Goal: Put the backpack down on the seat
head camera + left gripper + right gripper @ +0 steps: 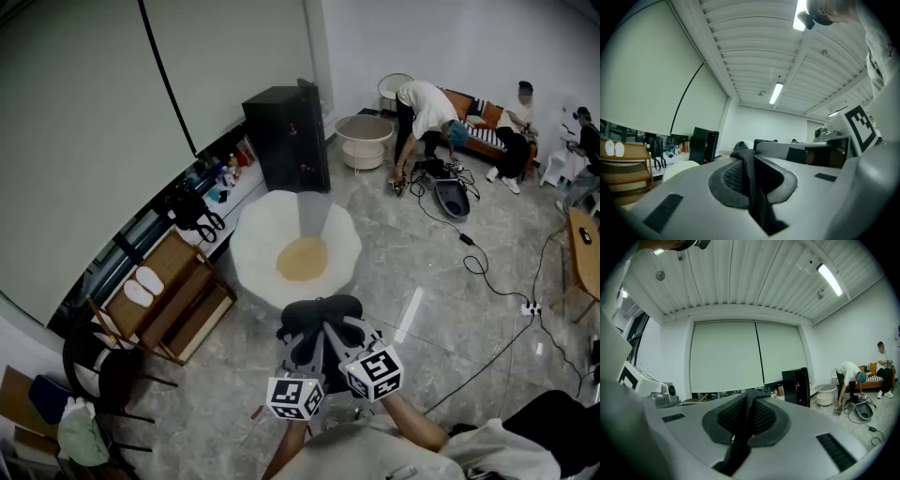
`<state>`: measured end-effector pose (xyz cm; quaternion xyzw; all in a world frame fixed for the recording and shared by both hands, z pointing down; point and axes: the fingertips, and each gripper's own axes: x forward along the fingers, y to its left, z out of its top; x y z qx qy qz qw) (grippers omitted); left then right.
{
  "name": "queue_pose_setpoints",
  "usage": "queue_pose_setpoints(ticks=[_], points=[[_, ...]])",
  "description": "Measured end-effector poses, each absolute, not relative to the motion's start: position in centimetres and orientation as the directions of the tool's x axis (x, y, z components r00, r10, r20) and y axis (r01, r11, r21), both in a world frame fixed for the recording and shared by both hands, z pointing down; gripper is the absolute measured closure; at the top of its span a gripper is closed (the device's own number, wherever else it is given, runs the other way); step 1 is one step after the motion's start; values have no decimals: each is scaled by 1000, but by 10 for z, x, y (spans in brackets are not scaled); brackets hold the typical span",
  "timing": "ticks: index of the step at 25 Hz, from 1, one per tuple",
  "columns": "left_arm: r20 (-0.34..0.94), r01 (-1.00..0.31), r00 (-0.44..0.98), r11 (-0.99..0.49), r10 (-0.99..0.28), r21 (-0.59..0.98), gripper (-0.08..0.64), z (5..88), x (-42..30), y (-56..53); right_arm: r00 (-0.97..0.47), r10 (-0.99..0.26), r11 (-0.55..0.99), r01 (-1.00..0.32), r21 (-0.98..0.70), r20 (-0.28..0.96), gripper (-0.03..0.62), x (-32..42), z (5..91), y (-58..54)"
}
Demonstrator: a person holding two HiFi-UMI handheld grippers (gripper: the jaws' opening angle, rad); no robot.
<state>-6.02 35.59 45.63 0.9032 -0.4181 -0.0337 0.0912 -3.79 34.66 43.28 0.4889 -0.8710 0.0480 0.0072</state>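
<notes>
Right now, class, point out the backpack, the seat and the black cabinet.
backpack [323, 309]: head view, its dark top.
seat [251, 246]: head view, its white left rim.
black cabinet [291, 141]: head view, its side face.

Head view: I saw backpack [320, 321] only in part, lower part was hidden behind marker cubes [375, 372]. Near edge of seat [253, 246] was covered by backpack. At left gripper [752, 180] I saw only black strap [743, 151] between pads, rest of bag was out of sight. At right gripper [746, 420] same, only dark strap [736, 451]. Small items [230, 173] by wall were too small to tell. Person [589, 136] at right was cut by edge.
</notes>
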Motion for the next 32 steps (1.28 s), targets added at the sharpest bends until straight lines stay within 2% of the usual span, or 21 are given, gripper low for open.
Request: queue_pose_setpoints(ticks=[32], points=[[29,-699,704,-685,-710,205,509,467,-109,366,-476,-877,469,-878,-95,73,549,-87,444,356]])
